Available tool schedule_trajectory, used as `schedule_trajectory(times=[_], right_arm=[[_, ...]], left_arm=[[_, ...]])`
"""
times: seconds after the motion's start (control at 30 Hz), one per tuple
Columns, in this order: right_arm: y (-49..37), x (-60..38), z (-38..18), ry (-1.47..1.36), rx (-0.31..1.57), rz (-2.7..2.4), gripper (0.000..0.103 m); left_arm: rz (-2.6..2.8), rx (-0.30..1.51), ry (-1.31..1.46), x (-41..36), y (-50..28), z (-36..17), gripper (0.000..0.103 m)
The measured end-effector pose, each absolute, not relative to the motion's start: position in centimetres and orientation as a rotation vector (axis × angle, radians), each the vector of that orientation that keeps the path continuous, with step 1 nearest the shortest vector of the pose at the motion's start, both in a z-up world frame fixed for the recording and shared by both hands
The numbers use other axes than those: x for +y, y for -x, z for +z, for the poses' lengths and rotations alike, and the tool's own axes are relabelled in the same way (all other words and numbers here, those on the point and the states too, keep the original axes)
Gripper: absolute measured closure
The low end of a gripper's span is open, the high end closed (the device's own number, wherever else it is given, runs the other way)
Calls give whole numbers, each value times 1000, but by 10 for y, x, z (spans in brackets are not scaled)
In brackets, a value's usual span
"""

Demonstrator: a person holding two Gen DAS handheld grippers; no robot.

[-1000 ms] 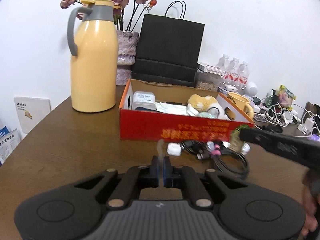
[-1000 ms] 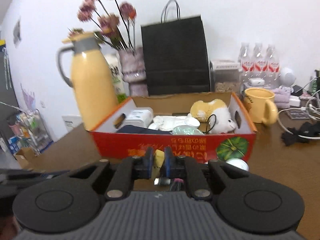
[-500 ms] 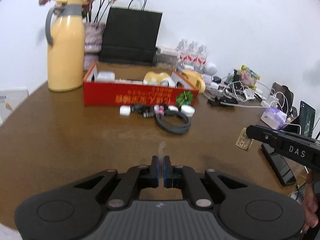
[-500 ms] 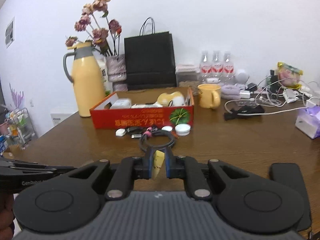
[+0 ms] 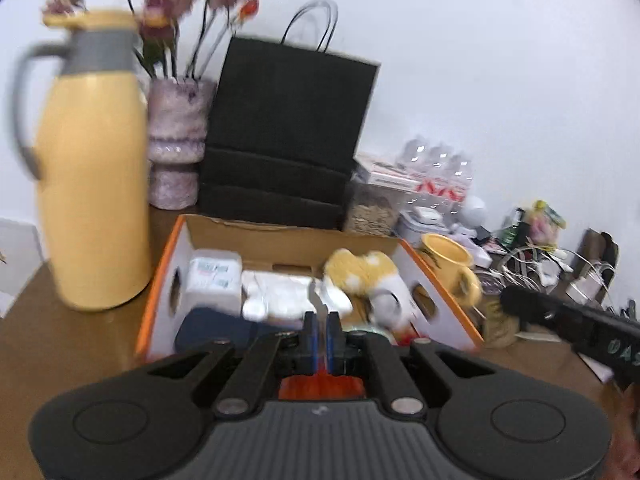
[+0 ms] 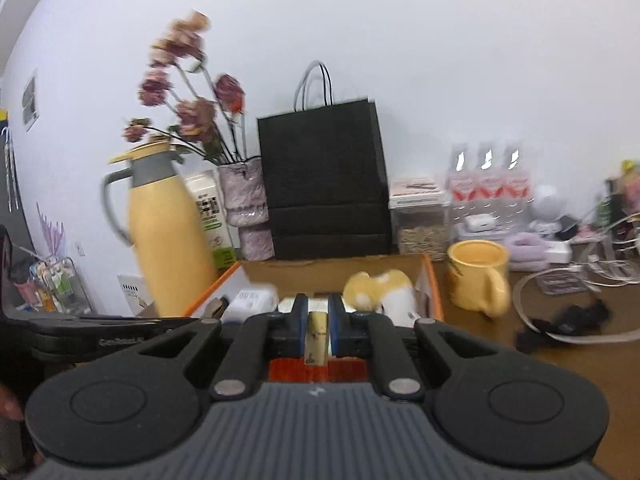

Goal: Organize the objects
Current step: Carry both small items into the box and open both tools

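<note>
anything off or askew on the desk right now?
Nothing spilled or toppled. Oddities: the red box has its print upside down toward the cameras, and loose cables sprawl tangled right of the yellow mug. Both views are motion-blurred.

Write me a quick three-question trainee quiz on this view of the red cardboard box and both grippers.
1. True or false: the right gripper is shut on a small yellowish flat piece.
2. What stands directly left of the red cardboard box: A) tall yellow thermos jug B) yellow ceramic mug C) black paper bag?
3. Fill in: the yellow-and-white plush toy lies ____ the box.

Key: 1 true; 2 A; 3 inside.
</note>
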State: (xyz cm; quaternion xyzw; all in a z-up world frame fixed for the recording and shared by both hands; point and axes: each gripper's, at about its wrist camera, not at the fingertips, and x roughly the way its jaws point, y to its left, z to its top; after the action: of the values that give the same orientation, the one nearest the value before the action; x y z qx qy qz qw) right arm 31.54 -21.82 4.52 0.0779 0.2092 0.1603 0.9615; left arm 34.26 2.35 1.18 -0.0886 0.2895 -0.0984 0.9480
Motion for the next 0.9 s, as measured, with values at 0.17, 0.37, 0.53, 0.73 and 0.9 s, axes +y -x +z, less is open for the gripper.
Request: schedule_trajectory(times=[0.17, 0.37, 0.53, 0.73, 0.9], right_arm=[[-426, -201, 9, -179, 580, 276, 92], [-479, -186, -41, -150, 701, 214, 91], [-479, -189, -41, -167, 669, 207, 68], [-446, -197, -3, -148, 581, 208, 64], [-388, -209, 31, -149, 499, 233, 54]], left_arm=[[-131, 653, 155, 15, -436, -17, 100], [-142, 726, 217, 20, -476, -52, 93], [-156, 655, 149, 14, -467, -34, 52], [-136, 619, 121, 9, -436, -11, 52], [-137, 558, 96, 10, -372, 22, 31]])
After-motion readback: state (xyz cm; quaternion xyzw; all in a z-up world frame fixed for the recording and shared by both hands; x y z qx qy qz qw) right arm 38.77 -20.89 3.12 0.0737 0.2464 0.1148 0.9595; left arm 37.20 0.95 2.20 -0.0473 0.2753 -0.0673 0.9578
